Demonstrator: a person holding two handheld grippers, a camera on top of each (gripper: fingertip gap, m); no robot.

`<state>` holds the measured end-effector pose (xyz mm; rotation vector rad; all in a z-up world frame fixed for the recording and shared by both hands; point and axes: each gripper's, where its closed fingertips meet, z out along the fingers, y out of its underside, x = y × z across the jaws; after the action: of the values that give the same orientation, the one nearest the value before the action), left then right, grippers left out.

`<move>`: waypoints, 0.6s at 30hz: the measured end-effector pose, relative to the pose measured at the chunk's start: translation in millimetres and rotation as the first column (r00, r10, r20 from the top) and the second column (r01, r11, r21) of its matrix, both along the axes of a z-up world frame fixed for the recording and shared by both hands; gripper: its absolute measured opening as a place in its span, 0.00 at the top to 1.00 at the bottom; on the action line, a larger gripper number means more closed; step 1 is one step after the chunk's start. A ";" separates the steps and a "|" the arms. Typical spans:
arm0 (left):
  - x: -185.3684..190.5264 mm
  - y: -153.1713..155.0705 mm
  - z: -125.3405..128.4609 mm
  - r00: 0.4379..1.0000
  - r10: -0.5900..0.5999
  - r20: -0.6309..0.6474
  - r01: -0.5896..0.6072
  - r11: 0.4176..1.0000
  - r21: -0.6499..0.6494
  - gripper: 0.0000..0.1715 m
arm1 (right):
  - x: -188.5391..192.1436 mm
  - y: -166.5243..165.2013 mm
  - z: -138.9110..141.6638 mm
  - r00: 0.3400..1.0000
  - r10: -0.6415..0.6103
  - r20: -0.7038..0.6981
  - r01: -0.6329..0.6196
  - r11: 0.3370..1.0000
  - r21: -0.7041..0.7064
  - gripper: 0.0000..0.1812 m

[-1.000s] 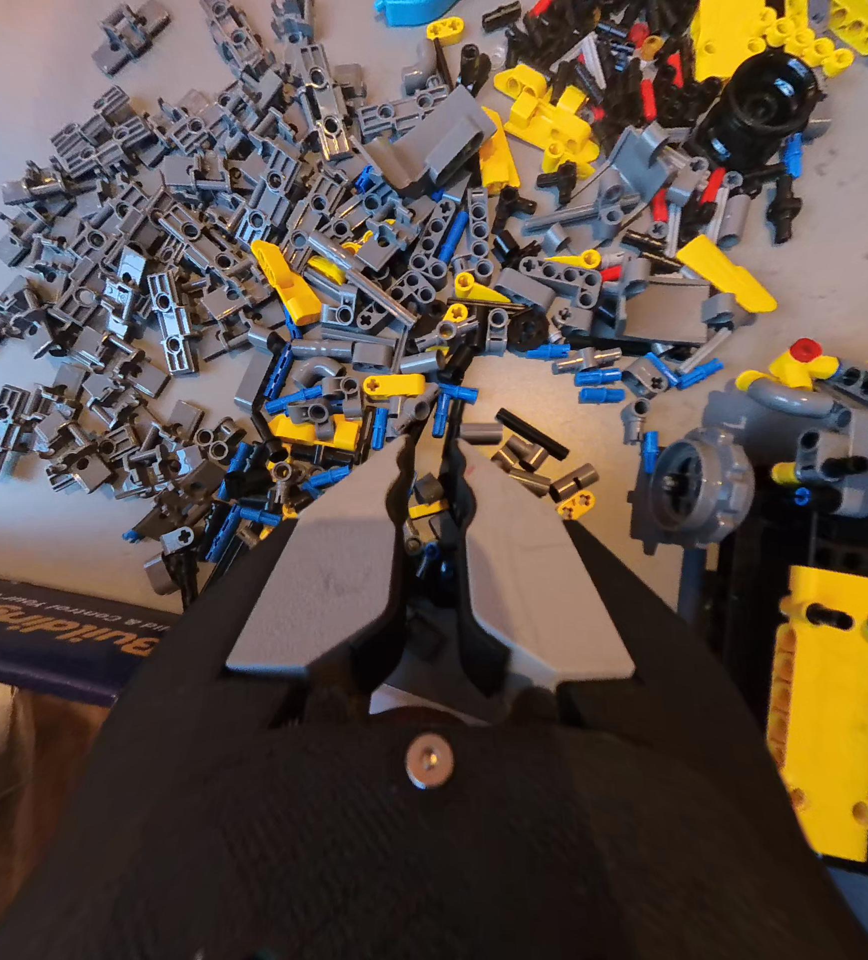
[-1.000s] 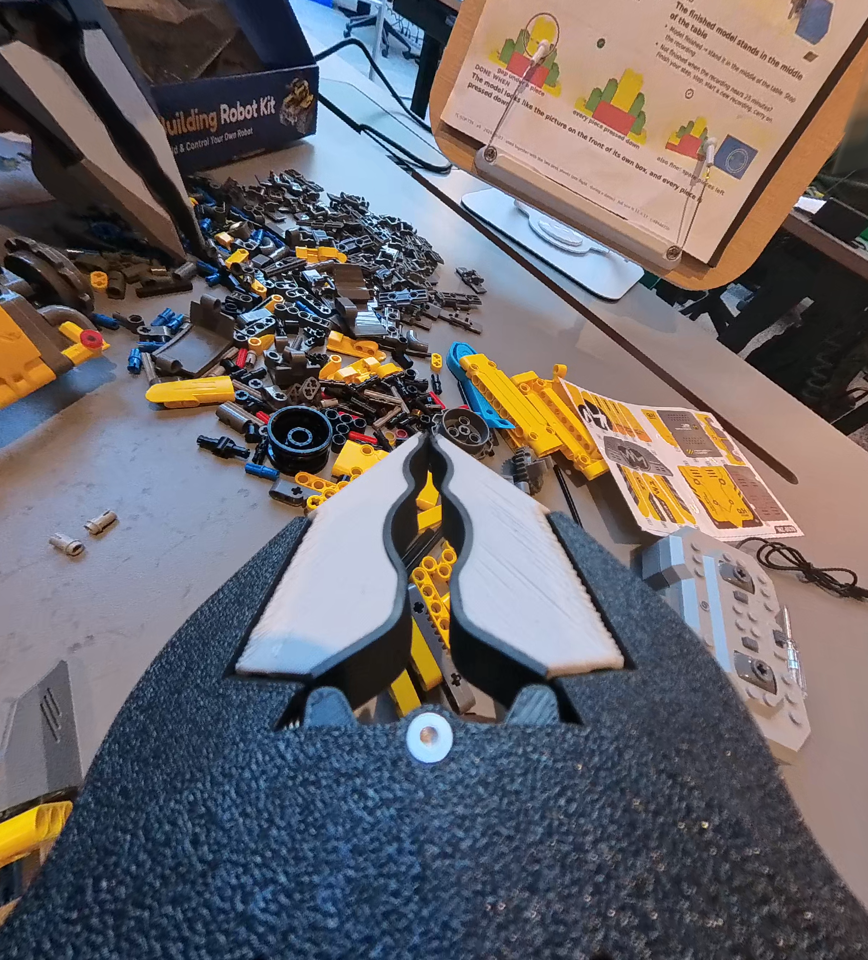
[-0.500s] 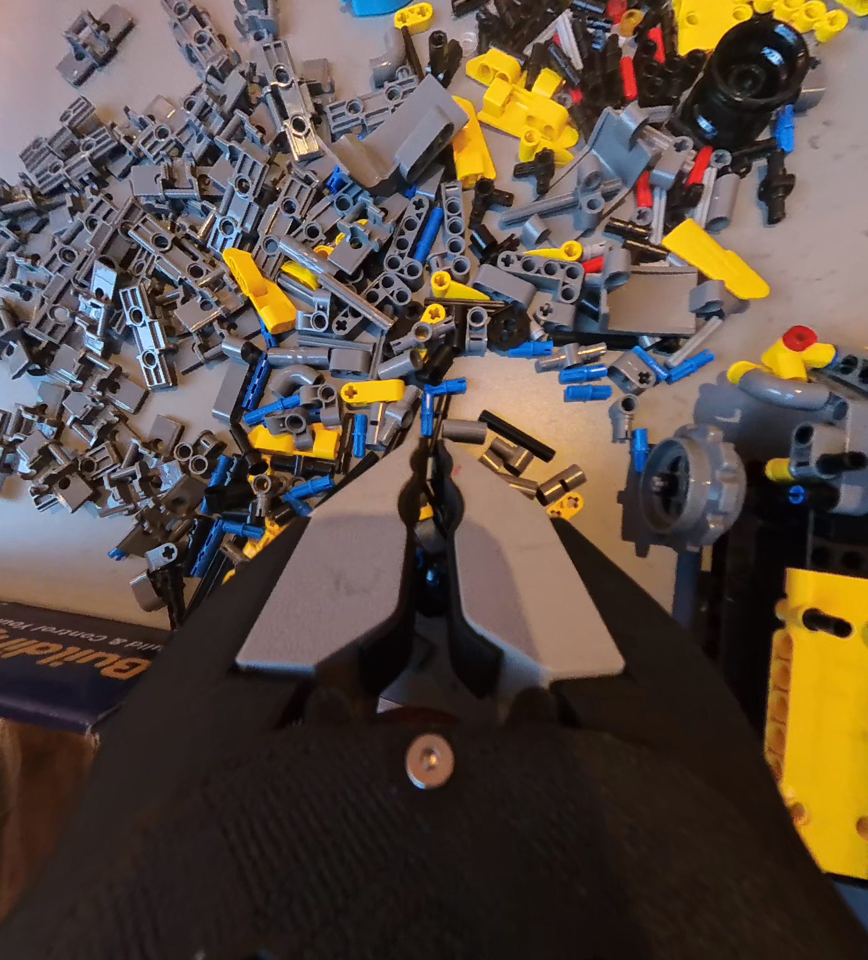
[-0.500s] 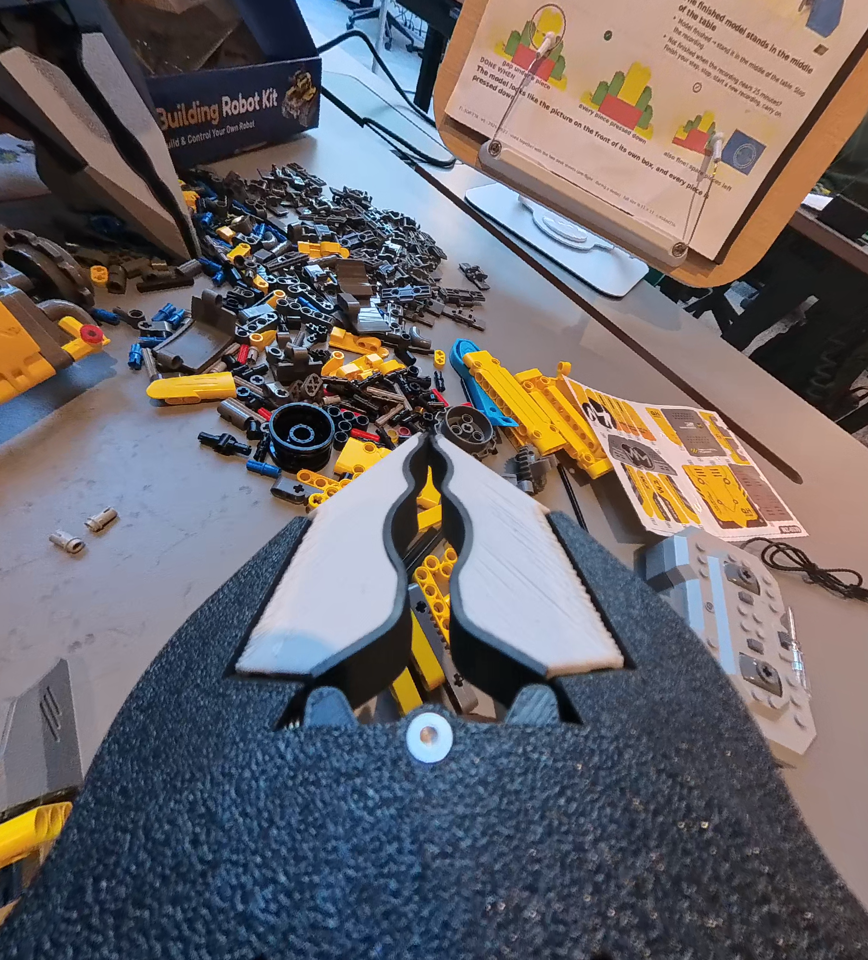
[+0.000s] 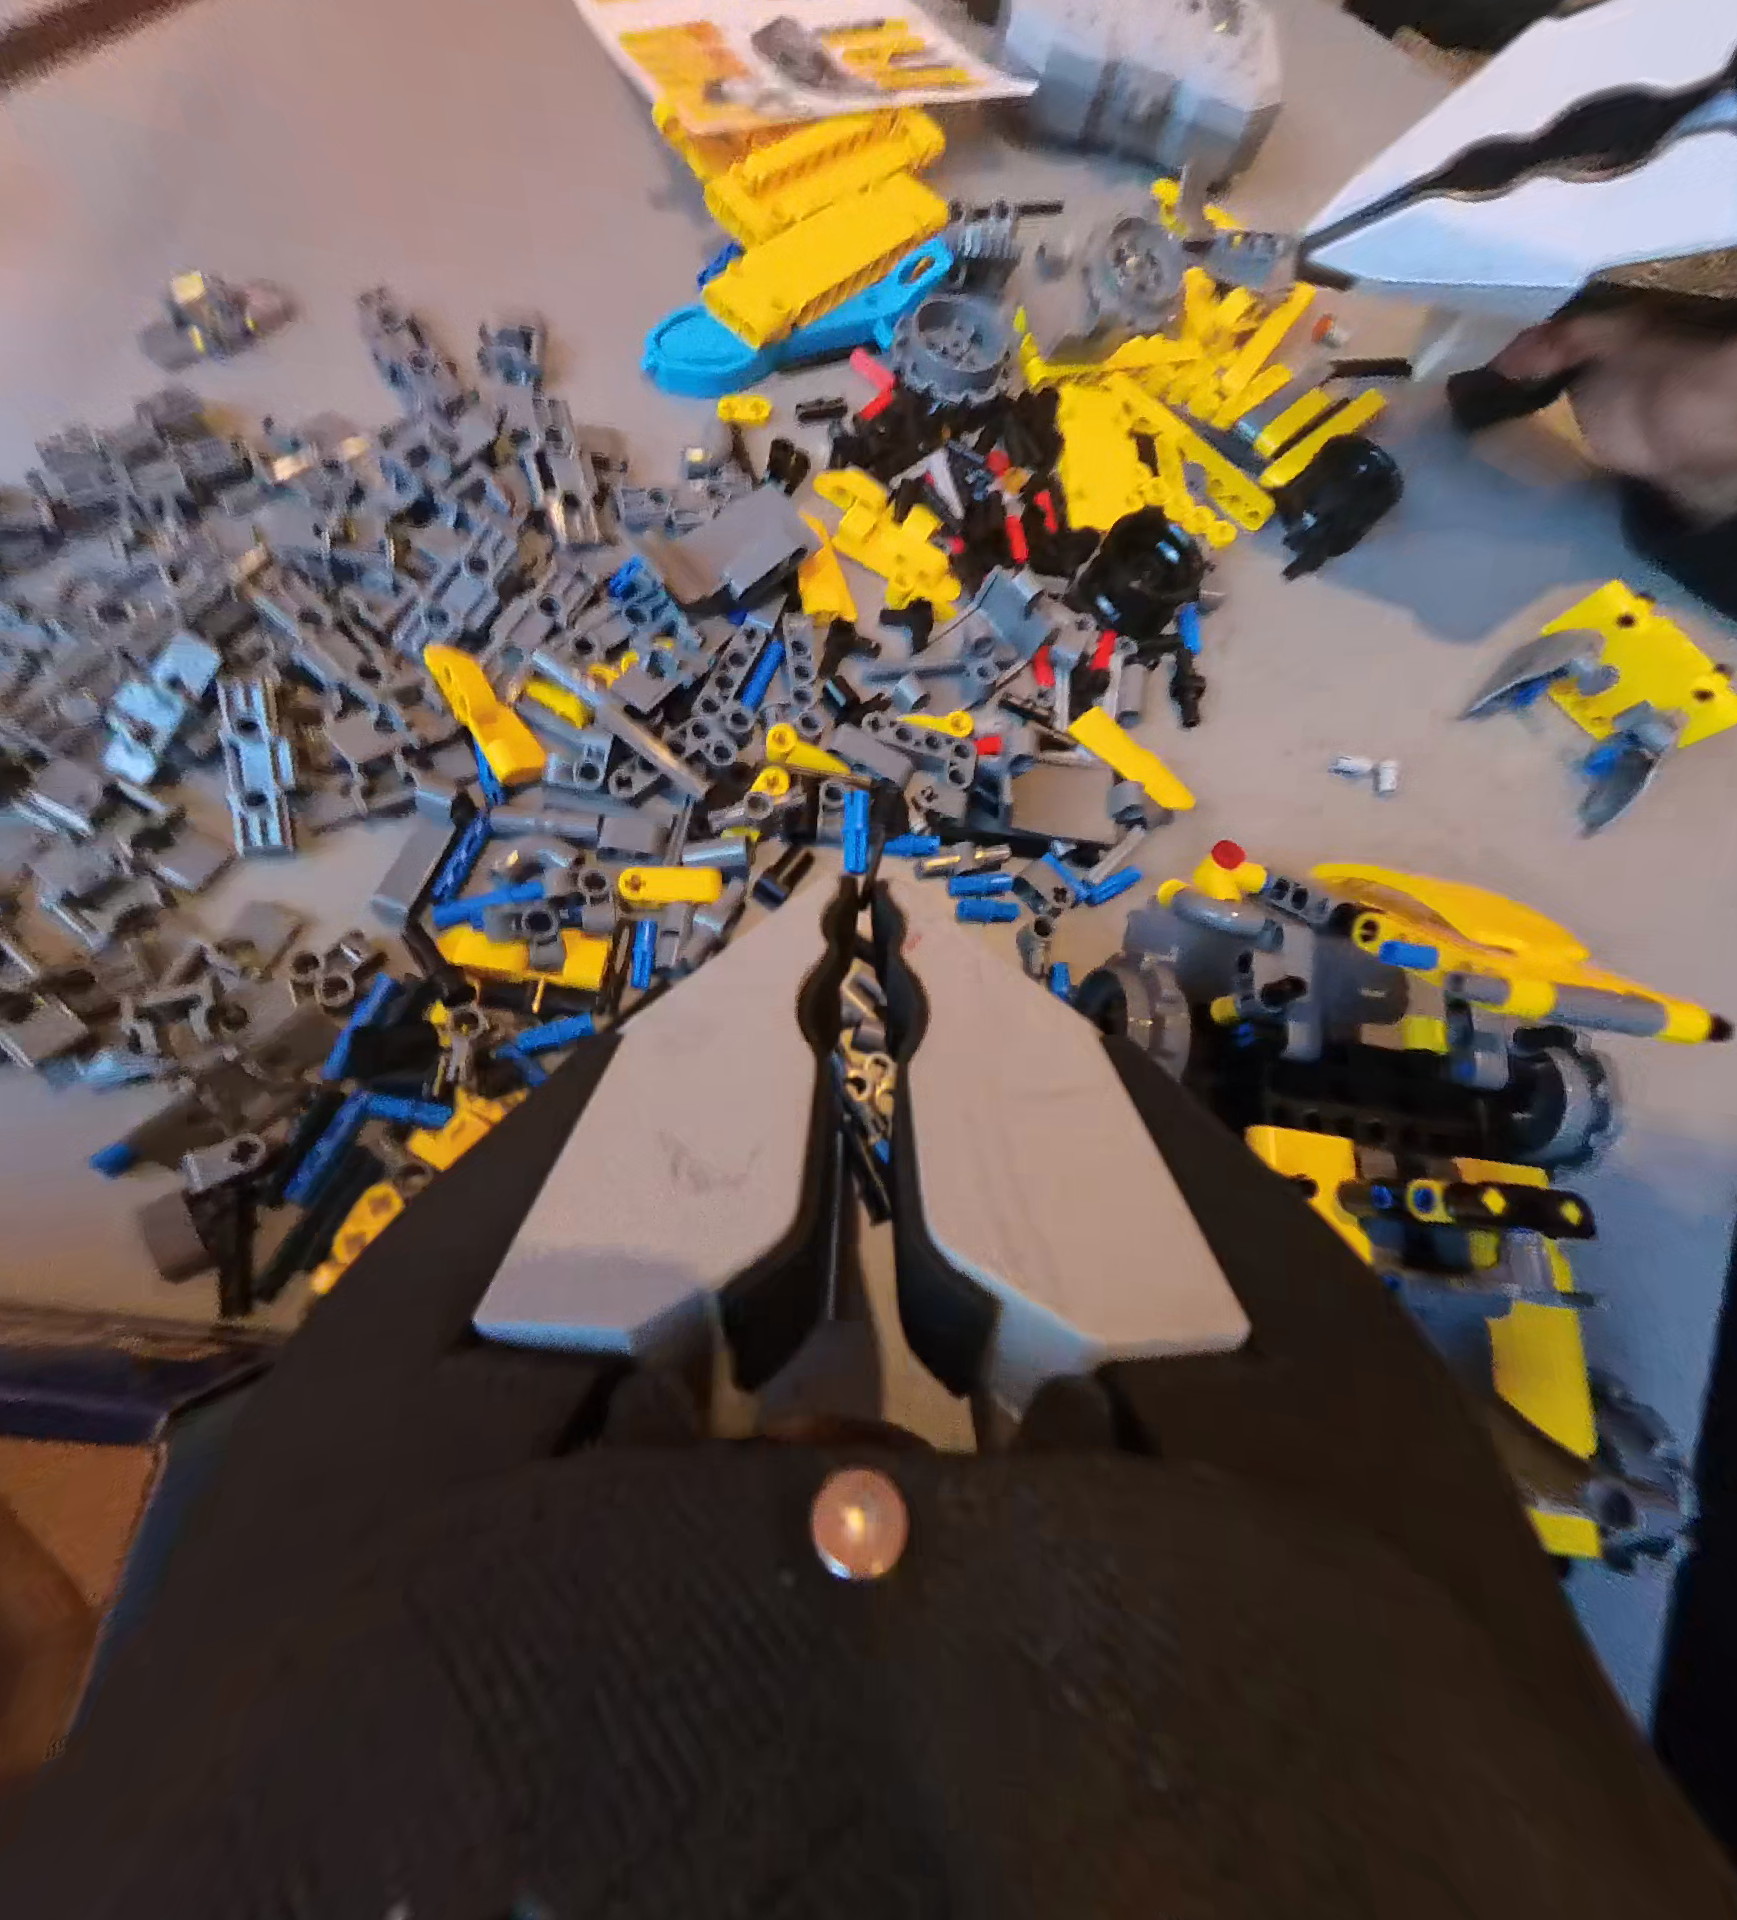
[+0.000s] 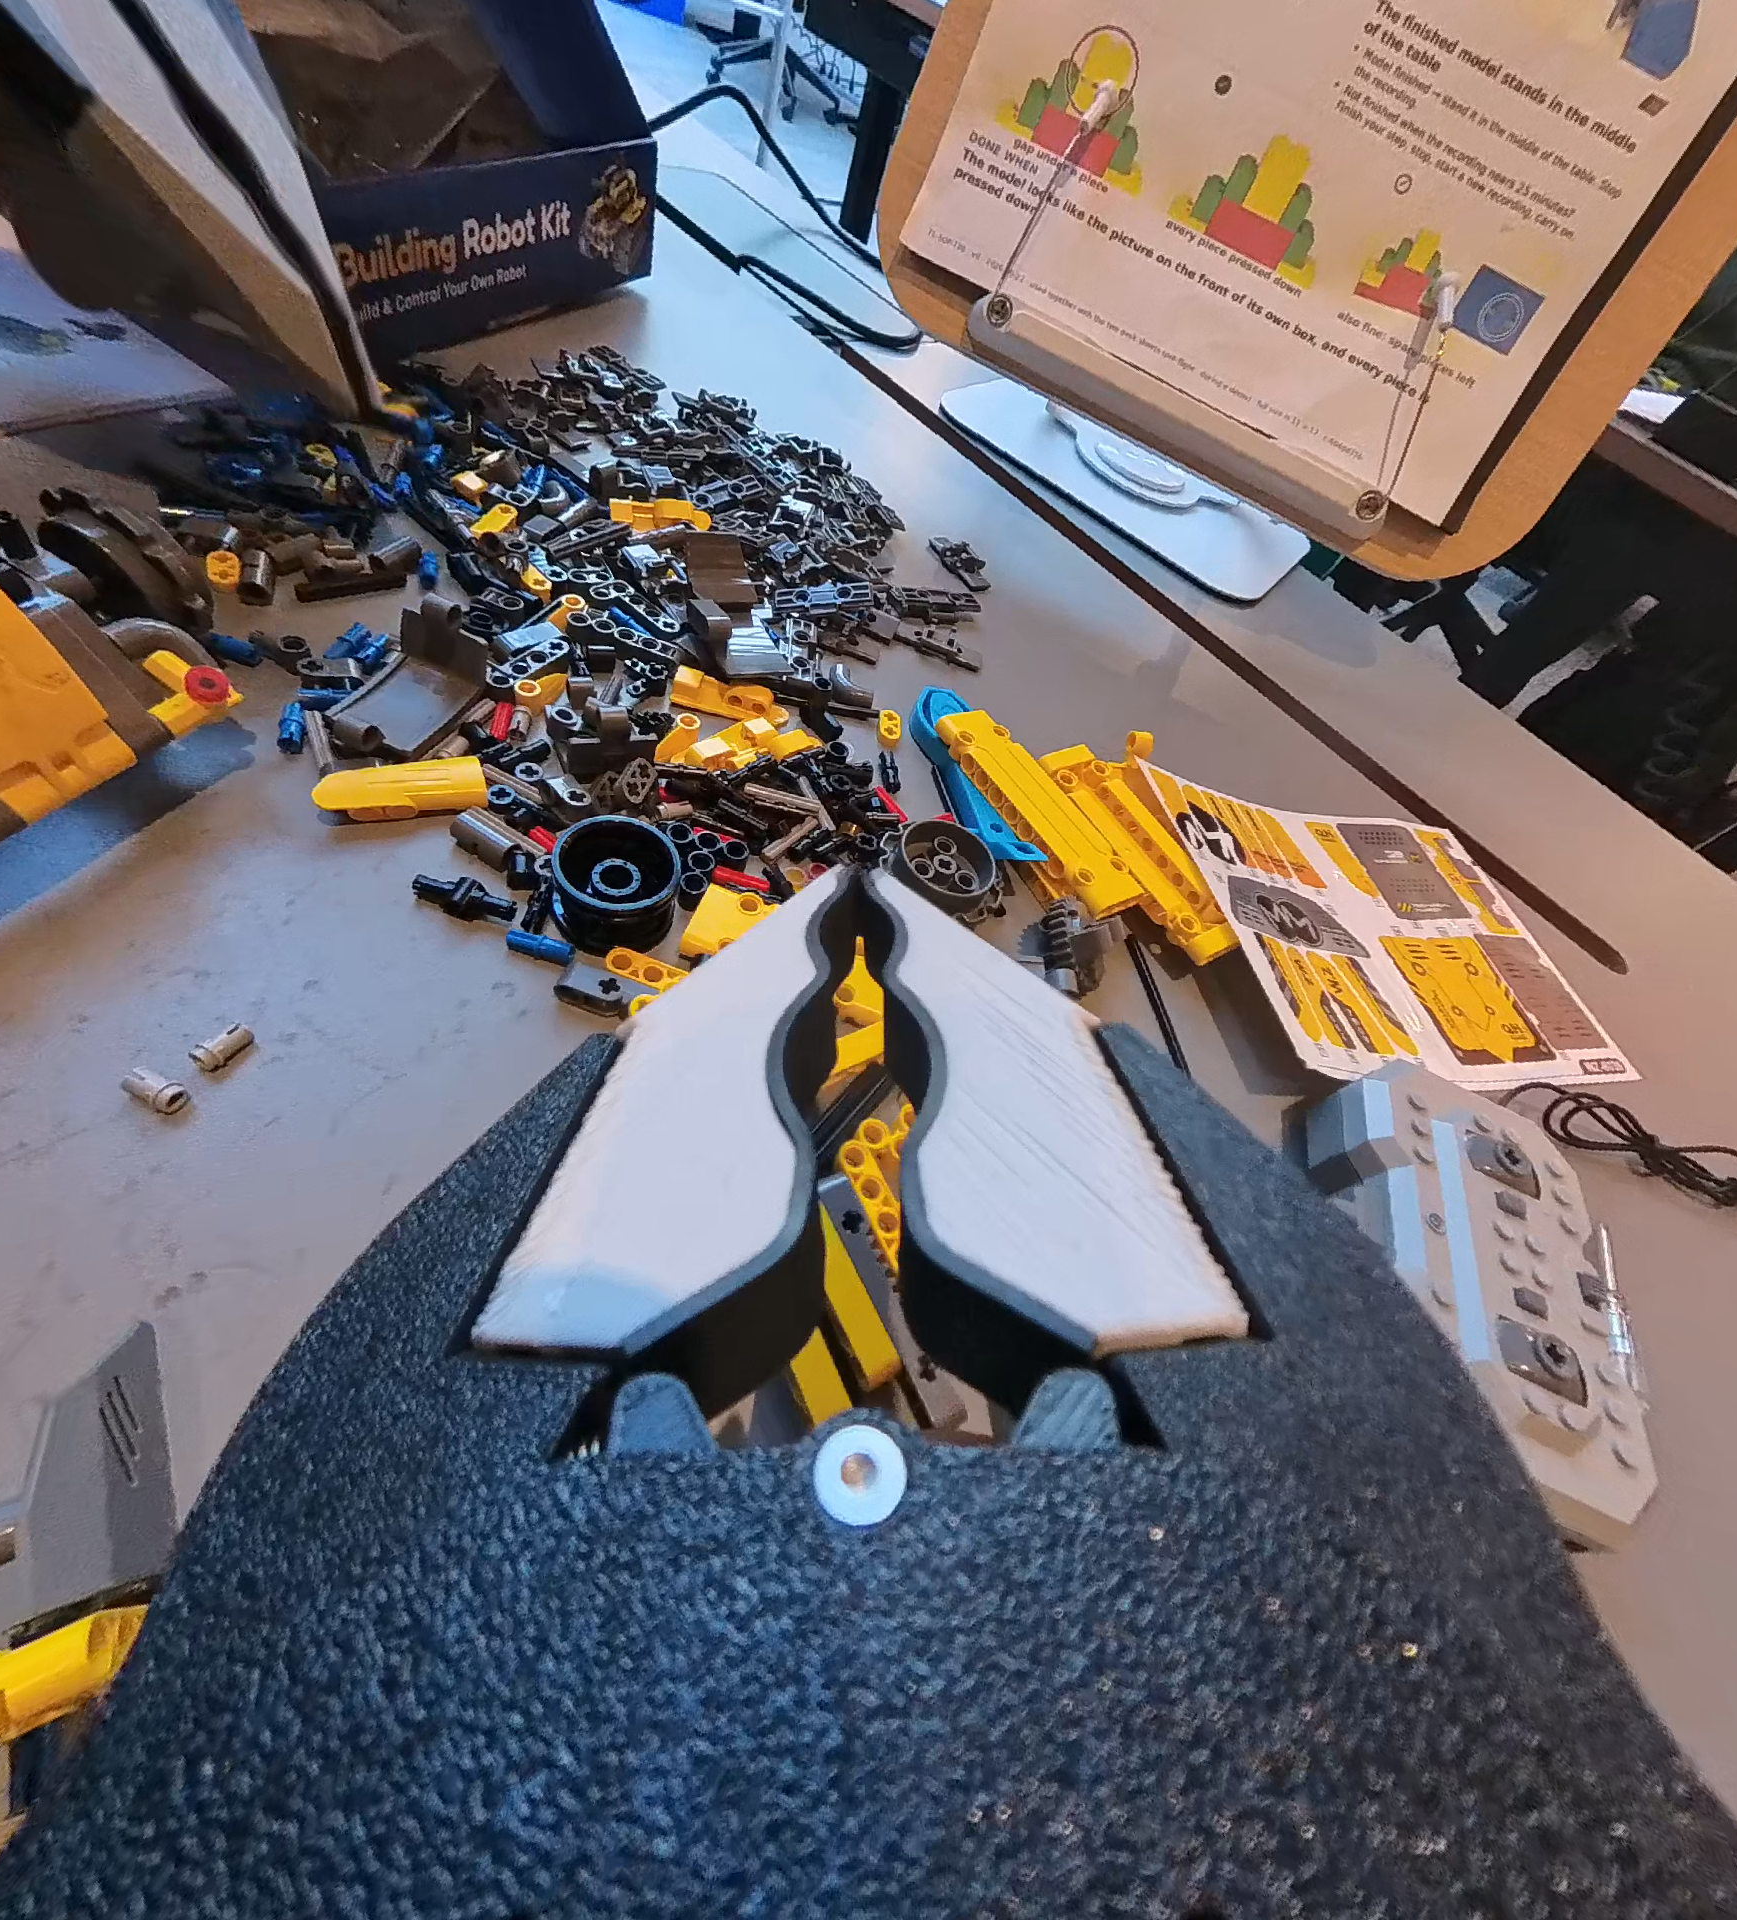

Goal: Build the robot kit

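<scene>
Left gripper: I see my left gripper with its tips pressed together above the near edge of the brick pile; whether a small piece is nipped between them I cannot tell, the view is blurred.
Just ahead of it: a blue pin stands right off the tips, with more blue pins and a yellow liftarm beside it.
Left gripper, right side: the half-built yellow and grey model sits close by on the table.
Right gripper: my right gripper has its tips closed, nothing caught at the tips that I can make out; yellow beams lie on the table under the gap between its fingers.
Nearest to it: a grey wheel hub just right of the tips, a black wheel rim to the left.
Further right: a stack of long yellow beams on a blue part, then a sticker sheet and a grey control hub with a black cable.
Far side: a dark blue kit box and an instruction board on a stand.
Loose on the left: two small grey pins, well apart from the pile.
</scene>
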<state>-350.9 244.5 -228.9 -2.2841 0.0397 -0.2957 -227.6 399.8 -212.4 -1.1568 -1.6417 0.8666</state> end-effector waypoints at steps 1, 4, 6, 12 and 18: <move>-3.0 -2.0 -7.9 0.999 0.021 0.030 -0.019 0.999 -0.043 1.00 | -0.1 0.3 -0.4 1.000 -0.002 0.002 0.002 1.000 -0.002 1.00; -11.7 -8.2 -39.0 0.998 0.063 0.029 -0.056 0.981 -0.183 1.00 | 0.0 1.1 -0.1 1.000 -0.008 0.001 0.008 1.000 0.004 1.00; -11.2 -7.7 -47.0 0.998 0.057 -0.002 -0.056 0.976 -0.210 1.00 | 0.3 1.1 1.0 1.000 -0.009 -0.003 0.009 1.000 0.009 1.00; -8.8 -9.0 -47.8 0.990 0.015 -0.143 -0.047 0.973 -0.228 1.00 | 0.8 2.5 0.5 1.000 -0.013 -0.002 0.013 1.000 0.011 1.00; -14.5 -9.7 -35.8 0.986 0.037 -0.162 -0.068 0.980 -0.188 1.00 | 0.2 1.6 -0.4 1.000 -0.008 0.002 0.008 1.000 0.013 1.00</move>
<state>-365.4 234.8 -264.7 -2.4934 0.0329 -0.0930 -227.4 401.4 -212.9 -1.1544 -1.6410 0.8492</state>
